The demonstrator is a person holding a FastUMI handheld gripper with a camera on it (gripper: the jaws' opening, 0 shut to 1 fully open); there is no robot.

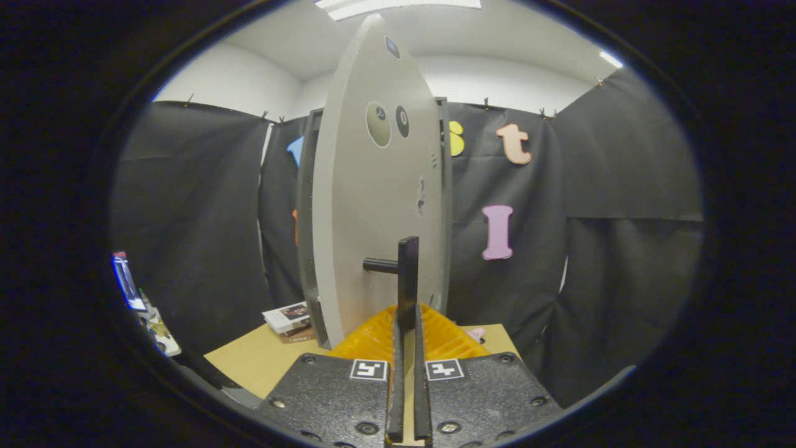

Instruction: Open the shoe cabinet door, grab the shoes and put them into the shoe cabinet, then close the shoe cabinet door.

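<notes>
Our gripper [407, 323] pinches the dark door handle [407, 274] between its 2 fingers; we see the shoe cabinet door [373, 205] swung open just ahead; beyond on the left, books [287, 320] lie on the table [261, 361].

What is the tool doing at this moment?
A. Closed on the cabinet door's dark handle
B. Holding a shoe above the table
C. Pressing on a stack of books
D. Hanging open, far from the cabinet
A: the tool has its two fingers drawn nearly together, with the upright dark handle of the cabinet door rising from between their tips, so both seem to press on it.
</notes>
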